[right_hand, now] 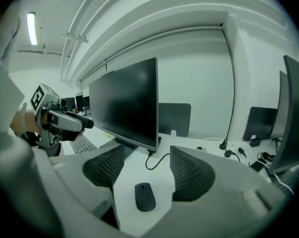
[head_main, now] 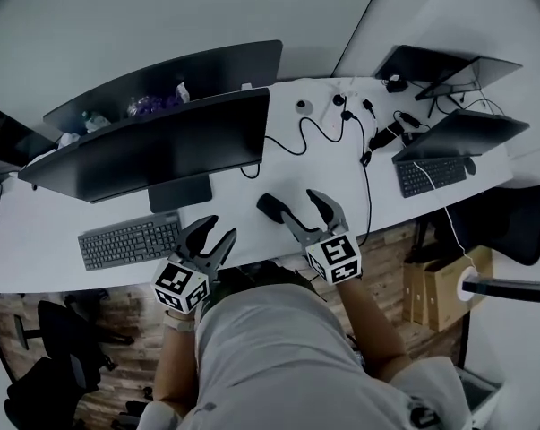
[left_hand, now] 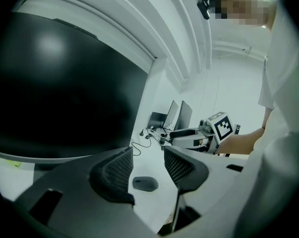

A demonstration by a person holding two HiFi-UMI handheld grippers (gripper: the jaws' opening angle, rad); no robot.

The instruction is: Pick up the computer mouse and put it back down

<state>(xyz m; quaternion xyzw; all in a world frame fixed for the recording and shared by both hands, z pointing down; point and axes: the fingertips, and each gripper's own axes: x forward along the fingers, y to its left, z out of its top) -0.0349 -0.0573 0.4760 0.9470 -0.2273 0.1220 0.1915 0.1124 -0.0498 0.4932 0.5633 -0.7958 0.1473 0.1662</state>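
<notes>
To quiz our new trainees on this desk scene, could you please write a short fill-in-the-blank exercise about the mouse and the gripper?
1. The flat black computer mouse rests on the white ____.
2. The jaws of the right gripper are ____, not shut, with the mouse lying just ahead of them.
3. In the head view, the grey keyboard lies to the ____ of the mouse.

Missing words: desk; open; left.

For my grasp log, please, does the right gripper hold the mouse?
No, the mouse lies on the desk, apart from the right gripper's open fingers.
</notes>
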